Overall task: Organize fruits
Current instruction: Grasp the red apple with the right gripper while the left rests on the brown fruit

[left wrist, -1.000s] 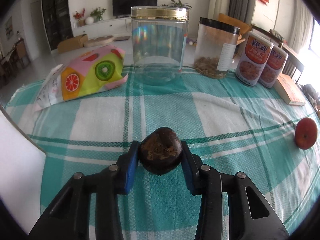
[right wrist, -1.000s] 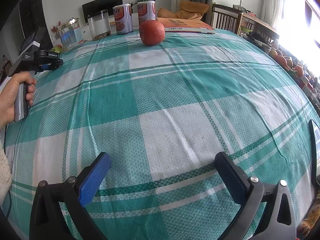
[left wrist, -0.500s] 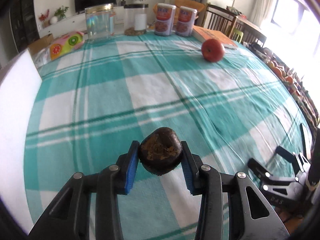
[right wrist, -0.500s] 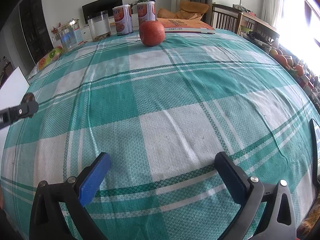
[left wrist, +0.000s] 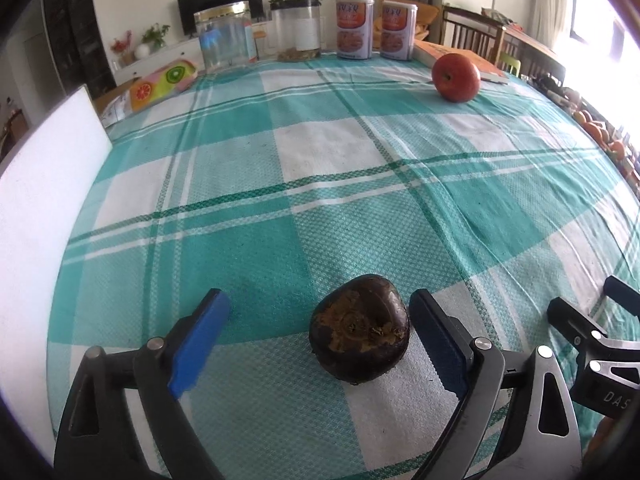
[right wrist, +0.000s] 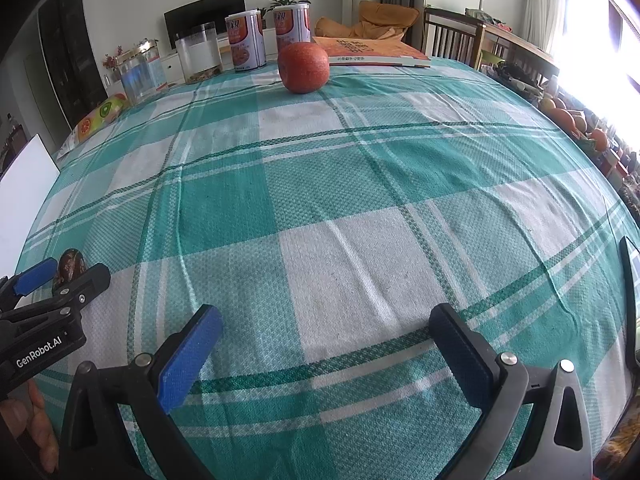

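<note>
The left gripper [left wrist: 320,332] has just been opening, its jaws now spread around the dark fruit [left wrist: 360,328] set down near the tabletop's [left wrist: 360,160] near edge, while the red apple [left wrist: 456,77] waits untouched at the far edge.

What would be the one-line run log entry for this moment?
left gripper: jaws just opened, apart | dark fruit: released on tablecloth | right gripper: open, empty | apple: untouched

Black tongs [left wrist: 320,332], blue pads [left wrist: 200,344], silver screws, "GenRobot.AI" lettering.
</note>
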The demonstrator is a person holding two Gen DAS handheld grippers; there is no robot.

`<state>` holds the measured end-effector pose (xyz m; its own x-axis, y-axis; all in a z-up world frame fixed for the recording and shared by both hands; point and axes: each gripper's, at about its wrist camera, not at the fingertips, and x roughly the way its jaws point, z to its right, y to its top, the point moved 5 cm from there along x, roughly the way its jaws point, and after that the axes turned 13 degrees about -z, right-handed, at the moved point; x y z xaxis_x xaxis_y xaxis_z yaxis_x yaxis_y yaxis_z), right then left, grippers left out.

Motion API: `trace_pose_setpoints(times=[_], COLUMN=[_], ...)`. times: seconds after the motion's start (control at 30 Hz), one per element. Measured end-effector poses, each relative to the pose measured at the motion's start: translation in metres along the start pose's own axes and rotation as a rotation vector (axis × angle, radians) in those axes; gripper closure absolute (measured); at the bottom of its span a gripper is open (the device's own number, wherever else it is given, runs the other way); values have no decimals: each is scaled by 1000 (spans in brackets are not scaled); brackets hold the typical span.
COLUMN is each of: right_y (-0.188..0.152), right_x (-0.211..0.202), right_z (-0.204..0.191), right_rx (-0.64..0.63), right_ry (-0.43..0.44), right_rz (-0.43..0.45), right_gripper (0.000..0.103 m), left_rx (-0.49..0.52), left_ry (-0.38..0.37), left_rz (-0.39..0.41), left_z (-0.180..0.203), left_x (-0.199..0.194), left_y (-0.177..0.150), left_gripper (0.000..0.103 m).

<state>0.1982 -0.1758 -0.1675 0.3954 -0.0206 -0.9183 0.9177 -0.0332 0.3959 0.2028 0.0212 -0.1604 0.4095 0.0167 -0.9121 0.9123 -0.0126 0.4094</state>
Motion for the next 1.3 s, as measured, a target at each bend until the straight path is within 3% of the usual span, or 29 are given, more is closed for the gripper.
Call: trace_pose_setpoints(times=[0.4, 0.5, 0.63, 0.8, 0.97, 1.1, 1.13, 1.17, 1.2, 1.23, 1.3], right_y=[0, 11, 58, 155, 235, 260, 261, 262, 262, 261, 255], right_x=[1, 4, 16, 26, 56, 86, 92, 94, 91, 87, 84], right_z=[0, -2, 5, -1, -24, -43, -45, -45, -39, -34, -21], right_rx=[-7, -72, -58, -54, -131, -204, -207, -195, -166, -134, -46], right_ry=[-7, 30, 84, 75, -18, -71, -64, -55, -70, -21, 81], right_rz=[-6, -19, -10, 67, 46, -11, -22, -23, 2, 21, 12], right_gripper=[0, 0, 0, 0, 0, 0, 5, 24, 35, 41, 42], left_rx=[-6, -6, -6, -6, -6, -6, -6, -6, -6, -6, -6], left_ry=[3, 3, 3, 3, 3, 3, 3, 3, 3, 3, 4], left_rz=[-3, -3, -3, -3, -3, -3, -3, -3, -3, -3, -3], left_z=[-1, -1, -1, -1, -1, -1, -1, -1, -1, -1, 0], left_x=[1, 1, 1, 1, 1, 1, 1, 1, 1, 1, 1], left_y=[0, 0, 0, 0, 0, 0, 0, 0, 0, 0, 0], left_gripper=[7, 7, 7, 7, 7, 7, 7, 7, 7, 7, 7])
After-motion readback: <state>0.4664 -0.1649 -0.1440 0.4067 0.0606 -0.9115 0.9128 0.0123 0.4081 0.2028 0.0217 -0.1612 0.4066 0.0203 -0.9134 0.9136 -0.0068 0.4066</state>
